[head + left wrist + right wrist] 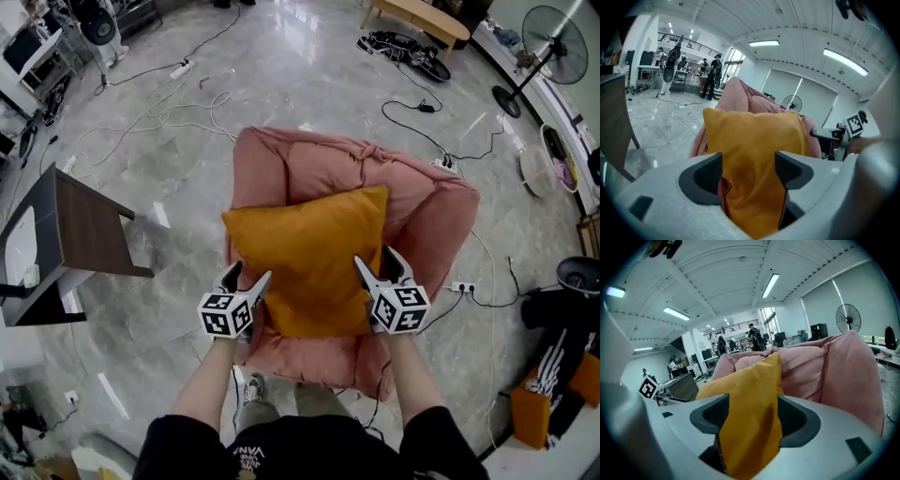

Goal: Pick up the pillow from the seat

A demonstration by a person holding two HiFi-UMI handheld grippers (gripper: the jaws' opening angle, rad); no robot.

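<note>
An orange pillow leans on the seat and back of a pink armchair. My left gripper is at the pillow's lower left edge, and my right gripper is at its lower right edge. Both stand wide. In the left gripper view the pillow fills the gap between the left gripper's pads, and its corner hangs loose there. In the right gripper view the pillow's edge lies likewise between the right gripper's pads. I see no squeeze in the fabric at either one.
A dark side table stands to the left of the chair. Cables run over the glossy floor behind it, and a power strip lies at its right. A standing fan is at the far right. My shoe is before the chair.
</note>
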